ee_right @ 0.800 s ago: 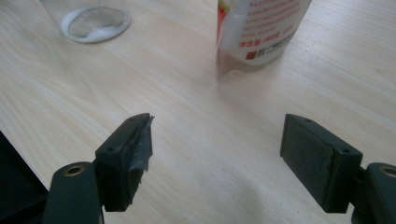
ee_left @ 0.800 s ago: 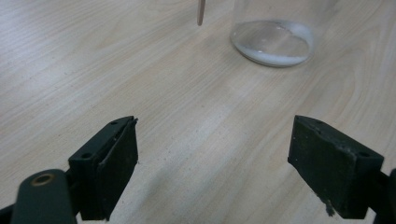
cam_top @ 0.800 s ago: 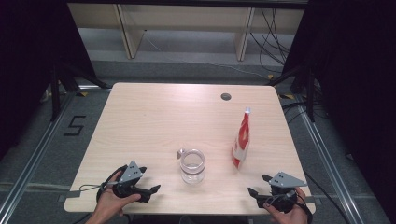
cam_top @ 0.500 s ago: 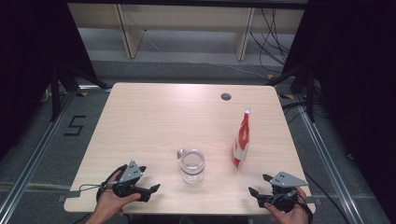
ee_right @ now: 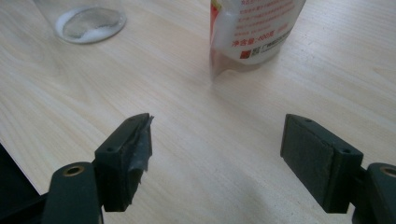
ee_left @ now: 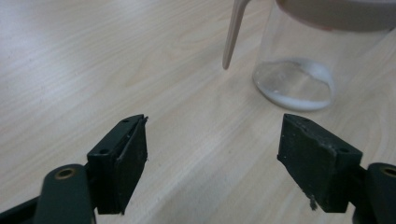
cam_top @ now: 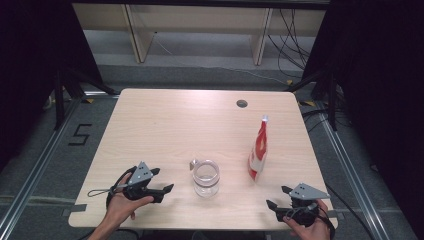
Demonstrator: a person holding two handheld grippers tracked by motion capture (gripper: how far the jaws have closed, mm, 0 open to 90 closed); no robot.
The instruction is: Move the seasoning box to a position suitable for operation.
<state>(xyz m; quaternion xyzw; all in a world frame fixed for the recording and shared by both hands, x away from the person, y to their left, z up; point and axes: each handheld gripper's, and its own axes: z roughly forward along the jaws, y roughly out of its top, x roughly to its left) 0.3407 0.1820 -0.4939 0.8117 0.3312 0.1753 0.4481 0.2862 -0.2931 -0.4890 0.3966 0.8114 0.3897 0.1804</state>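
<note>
Jar (ee_left: 299,51) ahead of open left jaws, apart.

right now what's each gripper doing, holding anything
Left gripper: jaws open, holding nothing, near the glass jar.
Right gripper: jaws open, holding nothing, near the red and white pouch.

Light wood-grain surface (cam_top: 165,125), rounded corners, dark round cable grommet (cam_top: 242,103) near its far edge, right of centre. Grey floor (cam_top: 45,165) around it, with a black "5" marking (cam_top: 80,134) on the left. Metal rails (cam_top: 30,175) run along both sides. Beige shelf unit (cam_top: 200,30) behind, loose black cables (cam_top: 292,35) to its right, dark curtains (cam_top: 380,75) flanking.
</note>
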